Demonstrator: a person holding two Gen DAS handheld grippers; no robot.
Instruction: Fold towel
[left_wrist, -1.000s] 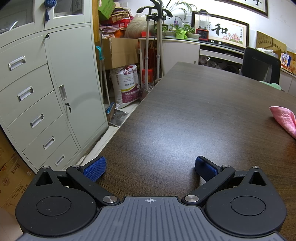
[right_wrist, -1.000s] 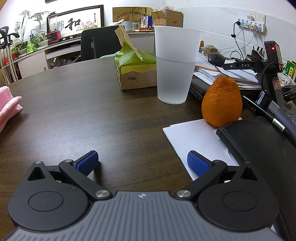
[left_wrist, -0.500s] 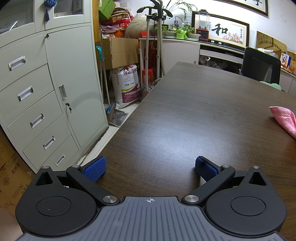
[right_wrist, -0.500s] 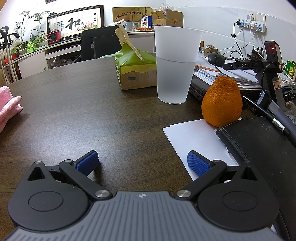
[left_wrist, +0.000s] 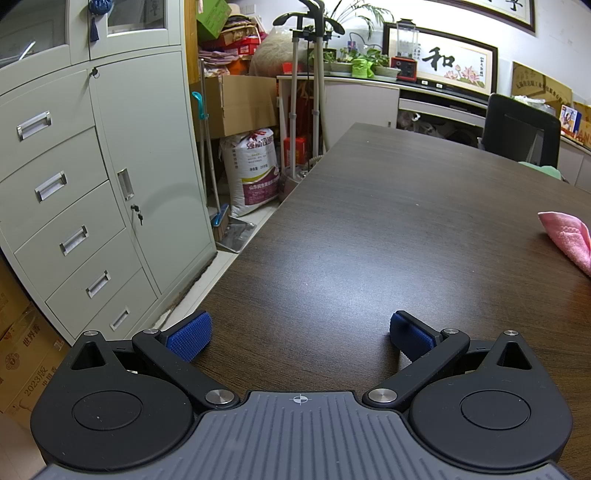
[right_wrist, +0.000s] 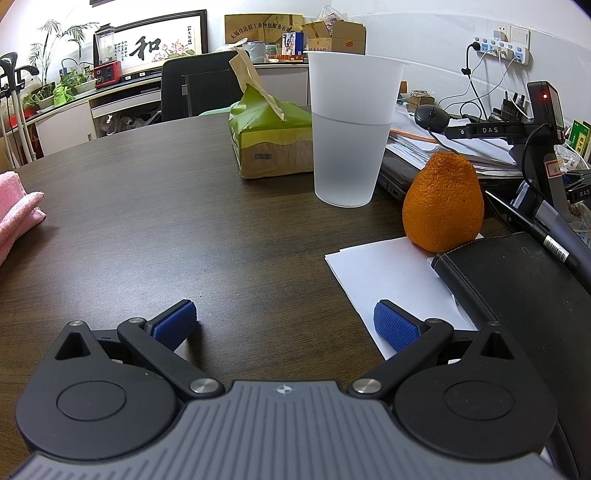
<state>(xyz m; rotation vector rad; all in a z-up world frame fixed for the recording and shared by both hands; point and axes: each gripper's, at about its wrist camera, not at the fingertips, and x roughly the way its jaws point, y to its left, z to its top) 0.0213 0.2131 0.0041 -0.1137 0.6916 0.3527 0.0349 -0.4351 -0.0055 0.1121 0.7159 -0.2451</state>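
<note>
A pink towel (left_wrist: 569, 236) lies on the dark wooden table (left_wrist: 369, 236), at the right edge of the left wrist view; only part of it shows. The same towel (right_wrist: 16, 210) sits at the far left of the right wrist view. My left gripper (left_wrist: 300, 334) rests low over the table near its left edge, open and holding nothing, well left of the towel. My right gripper (right_wrist: 282, 323) is open too and holds nothing, far right of the towel, with its right fingertip over a white sheet of paper (right_wrist: 391, 280).
Ahead of the right gripper stand a translucent plastic cup (right_wrist: 351, 133), a green tissue pack (right_wrist: 269, 147) and an orange fruit (right_wrist: 443, 203). A black notebook (right_wrist: 524, 295) and a pen (right_wrist: 532, 229) lie at right. A grey cabinet (left_wrist: 92, 184) stands beyond the table's left edge.
</note>
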